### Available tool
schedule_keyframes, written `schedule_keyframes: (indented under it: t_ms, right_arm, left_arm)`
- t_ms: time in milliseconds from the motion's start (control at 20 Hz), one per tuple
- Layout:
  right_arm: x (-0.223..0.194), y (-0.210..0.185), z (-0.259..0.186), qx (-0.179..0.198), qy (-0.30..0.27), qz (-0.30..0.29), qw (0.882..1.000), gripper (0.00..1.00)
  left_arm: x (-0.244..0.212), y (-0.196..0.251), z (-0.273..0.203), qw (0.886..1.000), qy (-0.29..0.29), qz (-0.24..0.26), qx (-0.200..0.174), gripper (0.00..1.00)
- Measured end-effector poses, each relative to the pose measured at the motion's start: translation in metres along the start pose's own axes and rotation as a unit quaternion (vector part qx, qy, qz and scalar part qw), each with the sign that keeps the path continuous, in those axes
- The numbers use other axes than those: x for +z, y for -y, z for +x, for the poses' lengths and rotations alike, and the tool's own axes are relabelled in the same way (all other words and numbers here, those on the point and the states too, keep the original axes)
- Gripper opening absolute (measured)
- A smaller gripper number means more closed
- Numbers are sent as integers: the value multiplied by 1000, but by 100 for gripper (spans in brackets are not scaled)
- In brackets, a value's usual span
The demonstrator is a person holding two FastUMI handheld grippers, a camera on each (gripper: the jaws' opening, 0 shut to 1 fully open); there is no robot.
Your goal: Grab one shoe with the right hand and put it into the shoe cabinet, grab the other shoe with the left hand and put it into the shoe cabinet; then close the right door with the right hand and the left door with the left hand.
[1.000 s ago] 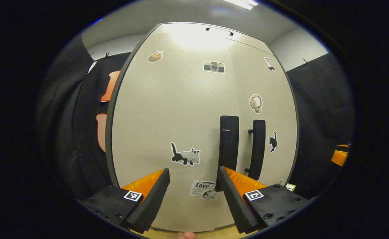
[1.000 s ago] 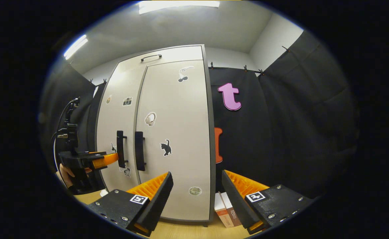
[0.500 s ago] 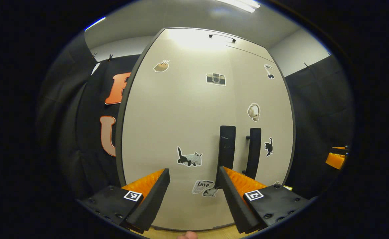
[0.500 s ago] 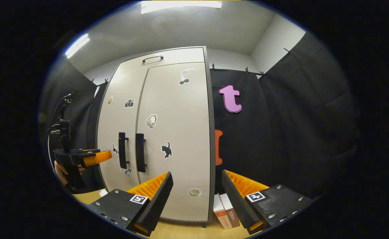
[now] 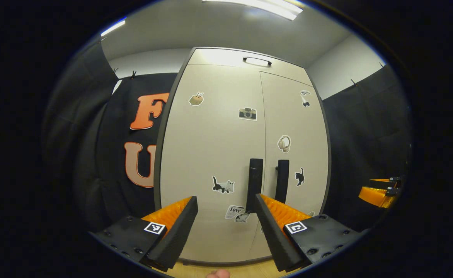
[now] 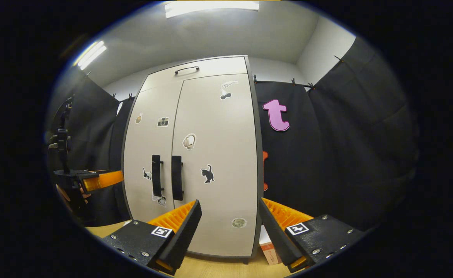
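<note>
Left gripper view
Left gripper [image 5: 224,216]: fingers spread wide apart, nothing between them, pointing at the cabinet front without touching it.
Tall pale-grey two-door shoe cabinet with a dark frame [image 5: 211,154]: straight ahead of the fingers, both doors flush and closed; the shoes cannot be seen.
Left door [image 5: 207,162]: ahead, carrying small stickers, a cat among them.
Black vertical bar handle of the left door [image 5: 255,183]: just above the tip of the right-hand finger.
Right door [image 5: 296,131]: ahead and to the right, with its own black vertical bar handle [image 5: 282,180] just beside the first.
Narrow top panel with a small dark handle [image 5: 257,61]: high above the doors.
Right gripper [image 5: 379,191]: far off to the right, only its tips in sight.

Right gripper view
Right gripper [image 6: 228,220]: fingers spread wide, empty, aimed at the lower right corner of the cabinet [image 6: 226,154], apart from it.
Right door [image 6: 218,185]: ahead, shut.
Both handles [image 6: 176,183]: up and to the left of the left-hand finger.
Left gripper [image 6: 103,179]: far left, held by a hand [image 6: 74,193], clear of the cabinet.
Small orange-and-white box [image 6: 269,249]: on the light wooden floor [image 6: 218,266], between cabinet and right-hand finger.
</note>
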State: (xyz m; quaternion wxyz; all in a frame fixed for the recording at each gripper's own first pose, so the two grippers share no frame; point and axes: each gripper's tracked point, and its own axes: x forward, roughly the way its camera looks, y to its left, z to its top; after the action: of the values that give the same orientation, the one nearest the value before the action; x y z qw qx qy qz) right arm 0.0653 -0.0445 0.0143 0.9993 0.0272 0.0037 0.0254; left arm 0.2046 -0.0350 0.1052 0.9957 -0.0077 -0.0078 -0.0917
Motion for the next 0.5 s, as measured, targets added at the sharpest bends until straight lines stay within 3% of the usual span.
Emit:
schedule_keyframes:
  t_ms: [500]
  right_arm:
    - [-6,-22,-4,14,-5,4,1000,92]
  left_arm:
    - [8,-5,-16,1000,2,9,7,96]
